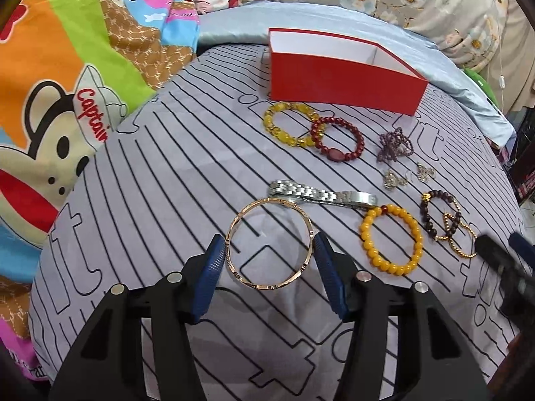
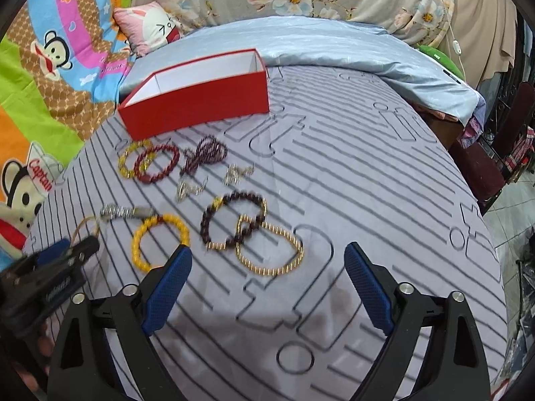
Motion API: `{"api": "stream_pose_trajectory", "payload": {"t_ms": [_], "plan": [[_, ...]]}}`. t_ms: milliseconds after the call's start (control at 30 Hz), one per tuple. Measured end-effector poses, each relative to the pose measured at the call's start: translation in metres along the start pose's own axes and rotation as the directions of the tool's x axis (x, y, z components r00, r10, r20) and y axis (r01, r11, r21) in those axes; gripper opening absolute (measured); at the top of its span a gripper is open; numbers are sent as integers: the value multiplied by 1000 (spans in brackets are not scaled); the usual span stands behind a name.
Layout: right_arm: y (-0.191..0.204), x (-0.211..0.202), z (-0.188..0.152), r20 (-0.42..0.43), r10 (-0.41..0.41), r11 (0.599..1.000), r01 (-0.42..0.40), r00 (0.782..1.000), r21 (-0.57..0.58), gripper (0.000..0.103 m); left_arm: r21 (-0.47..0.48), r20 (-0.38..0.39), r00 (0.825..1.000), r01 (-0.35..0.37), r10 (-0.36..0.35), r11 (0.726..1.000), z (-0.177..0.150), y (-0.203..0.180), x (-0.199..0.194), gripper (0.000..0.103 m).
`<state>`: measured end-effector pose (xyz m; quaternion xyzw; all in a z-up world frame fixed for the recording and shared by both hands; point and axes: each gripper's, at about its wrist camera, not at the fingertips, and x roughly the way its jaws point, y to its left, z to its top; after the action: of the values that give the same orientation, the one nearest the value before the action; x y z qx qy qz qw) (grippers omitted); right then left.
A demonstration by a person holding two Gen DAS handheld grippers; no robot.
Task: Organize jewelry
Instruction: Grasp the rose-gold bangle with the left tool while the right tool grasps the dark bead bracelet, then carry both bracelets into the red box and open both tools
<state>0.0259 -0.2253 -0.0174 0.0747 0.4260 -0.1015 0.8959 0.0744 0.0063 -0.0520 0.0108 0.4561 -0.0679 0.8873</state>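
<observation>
Jewelry lies on a grey striped bedsheet [image 1: 167, 173] in front of an open red box [image 1: 337, 80], also in the right wrist view [image 2: 200, 100]. My left gripper [image 1: 269, 254] is open, its blue pads on either side of a rose-gold bangle [image 1: 234, 234] that lies flat on the sheet. A silver watch [image 1: 321, 193] lies just beyond it. My right gripper [image 2: 267, 260] is open and empty, above a gold bead bracelet [image 2: 294, 244] that overlaps a dark bead bracelet [image 2: 214, 210]. An orange bead bracelet [image 2: 137, 244] lies to its left.
A yellow bracelet [image 1: 271, 123], a red bead bracelet [image 1: 354, 133], a purple bead tangle [image 1: 394, 143] and small silver pieces [image 1: 394, 177] lie near the box. A light blue quilt [image 2: 334, 43] lies behind. Cartoon bedding [image 1: 50, 67] is at the left. The bed edge [image 2: 495, 250] falls off at the right.
</observation>
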Motion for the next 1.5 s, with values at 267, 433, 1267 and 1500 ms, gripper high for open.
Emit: {"api": "stream_pose_trajectory", "payload": {"t_ms": [267,433,1267,1500], "plan": [[-2,28,19,-31,26,1000,-26,999,7,57,-3,-5,1000,-3,3,1000,-3,5,4,53],[-2,46,22,-69,42,999,-42,997,11,39,-4,1,1000,-7,7,1000,-4,5,5,53],[-1,5,45,32,166,986,-167,986,21,7,-9,53,998,22,-22,1000,24,4,-17,53],[-3,-22,91,129,198,980,-198,972,-11,7,28,138,988,64,-67,998,77,-6,-42,53]]}}
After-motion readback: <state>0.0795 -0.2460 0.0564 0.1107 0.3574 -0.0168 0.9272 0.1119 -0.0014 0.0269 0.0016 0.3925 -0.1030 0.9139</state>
